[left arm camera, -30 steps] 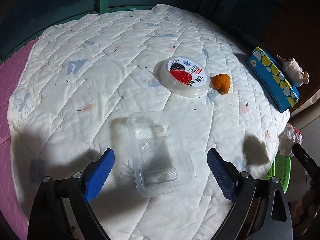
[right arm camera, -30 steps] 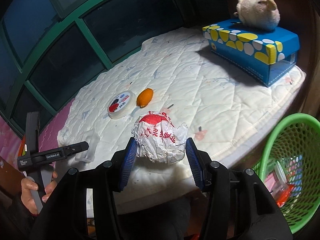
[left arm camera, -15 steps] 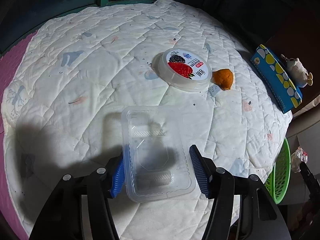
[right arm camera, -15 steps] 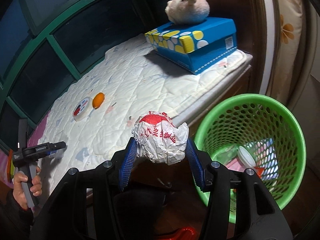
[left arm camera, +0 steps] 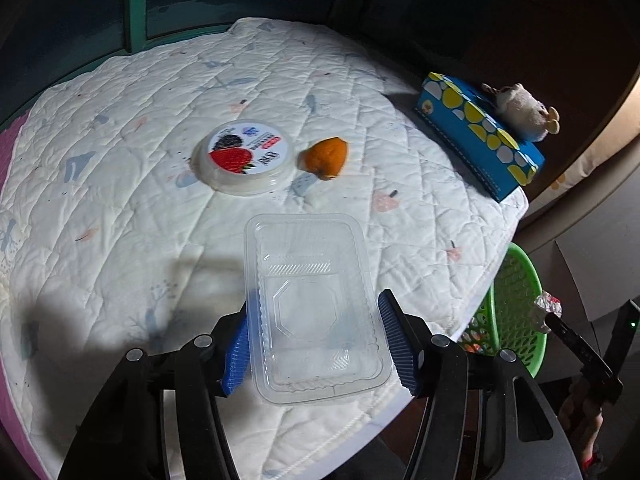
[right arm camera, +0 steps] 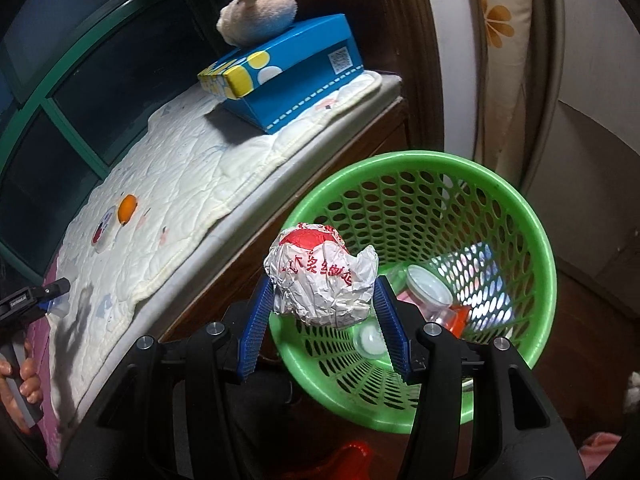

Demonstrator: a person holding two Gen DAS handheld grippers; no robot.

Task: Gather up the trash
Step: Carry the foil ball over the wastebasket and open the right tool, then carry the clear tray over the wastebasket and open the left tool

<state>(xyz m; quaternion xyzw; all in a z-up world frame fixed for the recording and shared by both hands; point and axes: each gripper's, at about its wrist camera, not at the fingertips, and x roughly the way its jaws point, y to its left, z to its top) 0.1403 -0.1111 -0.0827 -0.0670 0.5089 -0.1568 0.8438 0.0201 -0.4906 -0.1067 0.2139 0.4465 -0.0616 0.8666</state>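
My left gripper point(left arm camera: 318, 316) is shut on a clear plastic tray point(left arm camera: 312, 300), held above the white quilted mat point(left arm camera: 120, 208). A round lidded cup with a berry label point(left arm camera: 244, 156) and an orange peel point(left arm camera: 326, 153) lie on the mat farther back. My right gripper point(right arm camera: 322, 296) is shut on a crumpled white-and-red paper wrapper point(right arm camera: 322, 276), held over the near rim of the green basket point(right arm camera: 520, 216), which holds several pieces of trash. The basket also shows in the left wrist view point(left arm camera: 516, 312).
A blue box with yellow and white spots point(left arm camera: 480, 144) stands at the mat's right edge with a plush toy point(left arm camera: 524, 110) on top. Dark windows with green frames point(right arm camera: 60, 92) run behind the mat. A wooden ledge edge point(right arm camera: 240, 248) lies between mat and basket.
My left gripper closed on the clear tray and lifted it, turning right. My right gripper carried the wrapper from above the mat to over the green basket.
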